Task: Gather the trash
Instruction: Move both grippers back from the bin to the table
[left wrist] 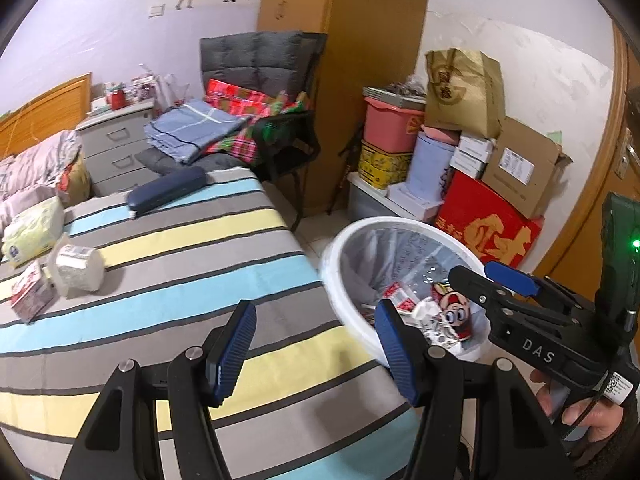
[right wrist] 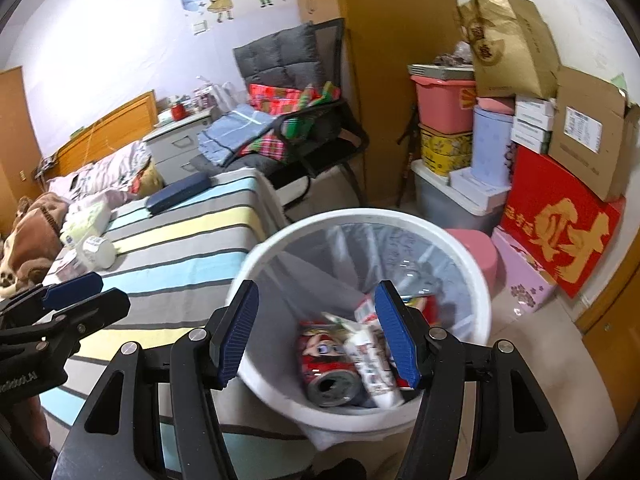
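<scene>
**Trash left on the bed, both tongs empty by the bin**

Bin stands on the floor against the bed's near corner, lined with a clear bag and already holding a red cartoon can, a white tube and crumpled wrappers. The right tongs hang over its mouth, spread wide and pinching nothing. The left tongs hover above the striped bed cover, just left of the bin rim, also spread and empty.

What looks like remaining trash lies on the bed, well apart from both tongs and away from the bin: a clear bag of something white, a small red-and-white pack just beside it, and a pale green tissue pack behind those. From the left tongs they lie ahead and to the left, so the left hand is the nearer one. The bag's long axis seems to run roughly across the bed, so a grip across its short side looks easiest.
</scene>
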A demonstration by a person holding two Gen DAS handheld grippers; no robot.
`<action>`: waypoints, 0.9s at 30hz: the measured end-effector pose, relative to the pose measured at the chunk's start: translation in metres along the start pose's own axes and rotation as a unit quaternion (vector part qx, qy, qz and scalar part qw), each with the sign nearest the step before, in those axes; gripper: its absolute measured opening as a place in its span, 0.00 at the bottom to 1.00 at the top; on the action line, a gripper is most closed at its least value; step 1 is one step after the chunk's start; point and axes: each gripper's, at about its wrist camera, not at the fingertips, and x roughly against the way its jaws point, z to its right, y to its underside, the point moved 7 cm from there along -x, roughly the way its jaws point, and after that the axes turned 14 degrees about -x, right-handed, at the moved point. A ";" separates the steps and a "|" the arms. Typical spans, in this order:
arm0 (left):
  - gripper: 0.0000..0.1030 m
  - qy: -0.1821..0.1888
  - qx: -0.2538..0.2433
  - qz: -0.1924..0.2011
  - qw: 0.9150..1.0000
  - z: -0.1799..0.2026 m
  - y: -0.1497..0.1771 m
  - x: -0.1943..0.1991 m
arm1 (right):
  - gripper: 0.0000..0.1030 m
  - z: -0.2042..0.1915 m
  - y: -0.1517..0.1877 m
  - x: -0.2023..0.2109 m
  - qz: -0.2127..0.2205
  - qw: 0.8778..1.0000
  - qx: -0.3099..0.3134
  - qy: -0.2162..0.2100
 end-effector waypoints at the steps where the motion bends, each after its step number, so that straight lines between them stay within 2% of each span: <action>1: 0.60 -0.003 0.002 0.000 1.000 -0.004 0.001 0.002 | 0.60 -0.006 0.001 -0.001 0.000 1.000 0.005 -0.005; 15: 0.60 -0.071 0.046 0.001 0.996 -0.091 0.034 0.040 | 0.60 -0.079 0.017 -0.015 -0.015 0.996 0.054 -0.064; 25: 0.60 -0.116 0.095 0.001 0.989 -0.180 0.066 0.063 | 0.60 -0.146 0.030 -0.033 -0.037 0.986 0.107 -0.122; 27: 0.60 -0.125 0.104 -0.004 0.987 -0.198 0.072 0.064 | 0.63 -0.161 0.033 -0.039 -0.042 0.983 0.120 -0.130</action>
